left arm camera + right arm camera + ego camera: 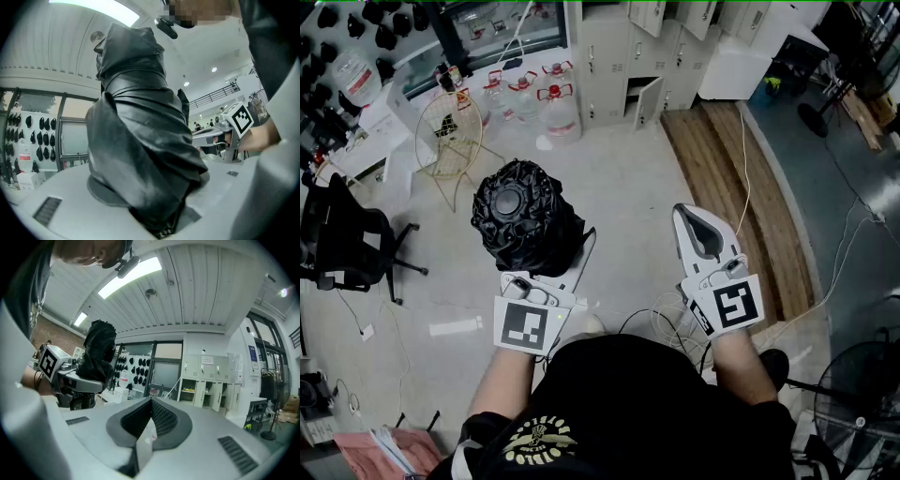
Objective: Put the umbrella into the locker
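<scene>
The left claw (555,255), left of centre, is clamped on the folded black umbrella (523,214), which stands upright in it. The right claw (703,225), right of centre, is closed and empty. The lockers (614,56) stand well apart at the top.

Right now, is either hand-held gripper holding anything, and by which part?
The left hand-held gripper clamps the folded black umbrella around the lower part of its bundled canopy, standing upright. The right hand-held gripper is shut and empty.
</scene>
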A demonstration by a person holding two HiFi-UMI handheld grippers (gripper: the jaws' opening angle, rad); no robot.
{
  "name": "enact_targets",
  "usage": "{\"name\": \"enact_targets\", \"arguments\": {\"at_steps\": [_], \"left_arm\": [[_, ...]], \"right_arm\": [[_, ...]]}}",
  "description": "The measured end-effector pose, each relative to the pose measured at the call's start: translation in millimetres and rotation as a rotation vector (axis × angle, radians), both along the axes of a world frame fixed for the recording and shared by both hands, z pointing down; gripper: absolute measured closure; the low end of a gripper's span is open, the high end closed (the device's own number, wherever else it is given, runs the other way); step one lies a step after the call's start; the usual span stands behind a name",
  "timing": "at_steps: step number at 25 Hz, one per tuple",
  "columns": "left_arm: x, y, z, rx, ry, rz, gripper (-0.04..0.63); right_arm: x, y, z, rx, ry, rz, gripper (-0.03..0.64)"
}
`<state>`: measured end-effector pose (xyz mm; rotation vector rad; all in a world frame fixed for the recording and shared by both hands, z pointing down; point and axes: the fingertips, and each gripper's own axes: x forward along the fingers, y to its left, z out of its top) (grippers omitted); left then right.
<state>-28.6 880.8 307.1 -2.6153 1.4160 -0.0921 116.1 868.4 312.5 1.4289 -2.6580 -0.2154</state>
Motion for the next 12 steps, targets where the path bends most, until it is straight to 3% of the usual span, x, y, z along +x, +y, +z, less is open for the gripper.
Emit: {"name": "enact_targets", "arguments": {"at_steps": [8,12], "left_arm": [[-32.0,-20.7,1.0,0.009,0.007,0.003,0.321],[-27.5,-22.0,9.7,0.006,0.028,-0.002,0.321]], "right_arm": [[-30.3,-17.9,-3.3,0.005,-0.002,0.010,0.589],[-21.0,-16.5,8.2,0.012,-0.001,0.020,0.588]]}}
